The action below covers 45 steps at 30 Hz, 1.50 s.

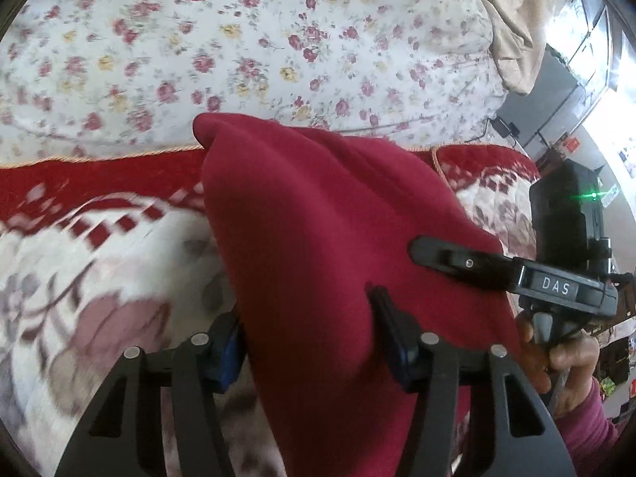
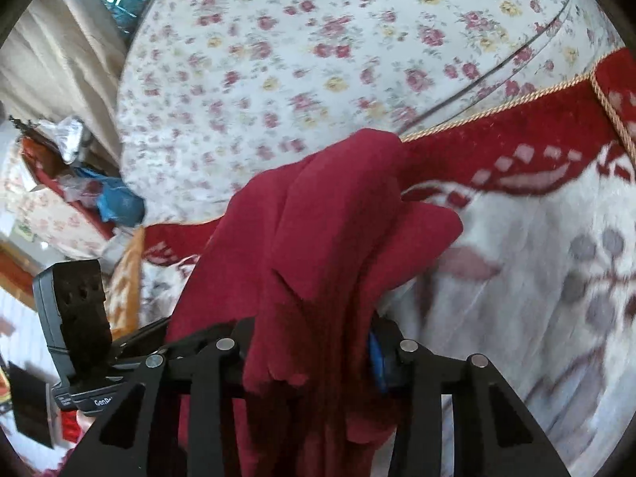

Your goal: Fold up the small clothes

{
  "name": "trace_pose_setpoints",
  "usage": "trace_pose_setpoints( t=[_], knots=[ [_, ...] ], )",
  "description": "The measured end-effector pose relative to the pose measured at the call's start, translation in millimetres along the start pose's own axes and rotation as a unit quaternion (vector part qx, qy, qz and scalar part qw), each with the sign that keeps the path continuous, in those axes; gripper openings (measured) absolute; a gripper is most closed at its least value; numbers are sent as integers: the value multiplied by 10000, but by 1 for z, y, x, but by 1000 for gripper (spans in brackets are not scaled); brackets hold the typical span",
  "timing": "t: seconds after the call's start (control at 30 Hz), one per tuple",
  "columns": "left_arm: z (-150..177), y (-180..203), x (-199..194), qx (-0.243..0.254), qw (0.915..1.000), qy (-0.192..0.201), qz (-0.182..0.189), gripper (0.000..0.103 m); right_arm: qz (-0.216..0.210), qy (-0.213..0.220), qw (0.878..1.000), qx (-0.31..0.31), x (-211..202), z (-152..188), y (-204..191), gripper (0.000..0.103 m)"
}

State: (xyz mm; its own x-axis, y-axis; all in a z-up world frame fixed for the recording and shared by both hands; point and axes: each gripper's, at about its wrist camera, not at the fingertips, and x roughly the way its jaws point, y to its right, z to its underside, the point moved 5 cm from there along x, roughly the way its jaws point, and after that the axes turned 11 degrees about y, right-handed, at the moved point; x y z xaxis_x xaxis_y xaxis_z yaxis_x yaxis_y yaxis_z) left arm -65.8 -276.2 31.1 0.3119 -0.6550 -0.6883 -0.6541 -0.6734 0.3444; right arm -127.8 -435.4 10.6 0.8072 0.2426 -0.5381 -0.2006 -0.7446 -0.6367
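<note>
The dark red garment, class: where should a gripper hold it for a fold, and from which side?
Grip the dark red garment along its near edge, approaching from the viewer's side, as both grippers do now. The cloth hangs bunched toward the blanket, so probably an outer corner spreads it best.

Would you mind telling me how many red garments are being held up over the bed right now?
1: a single red garment, pinched at once in the jaws of the left gripper and the right gripper, hanging above the patterned blanket. Others could lie hidden beneath it.
</note>
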Motion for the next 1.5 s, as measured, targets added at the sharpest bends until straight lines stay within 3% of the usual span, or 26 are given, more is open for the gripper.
trace_pose_setpoints(
  t=[0.17,0.23,0.27,0.33,0.43,0.5,0.67,0.77,0.87,0.97,1.07,1.17,1.33,1.5],
  knots=[
    [45,-12,-34,-123,9993,-146,-336,57,-82,-306,9995,-57,-1,49,-24,46],
    [62,-18,-32,-210,9986,-228,-423,58,126,-340,9993,-120,5,67,-23,53],
    [74,-23,-29,-324,9977,-286,-520,63,338,-313,9987,-196,4,73,-19,63],
    [83,-29,-30,-431,9970,-163,-627,71,643,-307,9965,-430,0,80,-15,68],
    [85,-29,-40,-413,9956,50,-835,84,915,-7,9928,-777,-29,77,-24,68],
    [81,-29,-50,-274,9932,292,-1091,86,967,212,9902,-983,-47,72,-35,68],
    [73,-30,-68,-109,9858,601,-1566,91,613,512,9800,-1822,-72,74,-87,64],
    [73,-31,-75,-75,9834,626,-1701,91,565,393,9734,-2184,-62,89,-102,60],
    [75,-33,-84,-73,9803,692,-1850,91,805,172,9682,-2362,-46,107,-95,56],
    [78,-34,-91,-43,9779,711,-1967,91,1351,-129,9608,-2419,-29,125,-68,46],
    [78,-30,-95,94,9747,772,-2094,91,1404,-96,9583,-2488,-28,137,-63,45],
    [74,-23,-103,251,9709,917,-2196,91,1390,-93,9558,-2591,-35,140,-73,48],
    [68,-15,-113,317,9680,1132,-2216,91,1246,362,9612,-2434,-63,126,-90,71],
    [63,-14,-118,285,9655,1251,-2264,91,1362,680,9579,-2436,-79,115,-105,82]
  ],
)
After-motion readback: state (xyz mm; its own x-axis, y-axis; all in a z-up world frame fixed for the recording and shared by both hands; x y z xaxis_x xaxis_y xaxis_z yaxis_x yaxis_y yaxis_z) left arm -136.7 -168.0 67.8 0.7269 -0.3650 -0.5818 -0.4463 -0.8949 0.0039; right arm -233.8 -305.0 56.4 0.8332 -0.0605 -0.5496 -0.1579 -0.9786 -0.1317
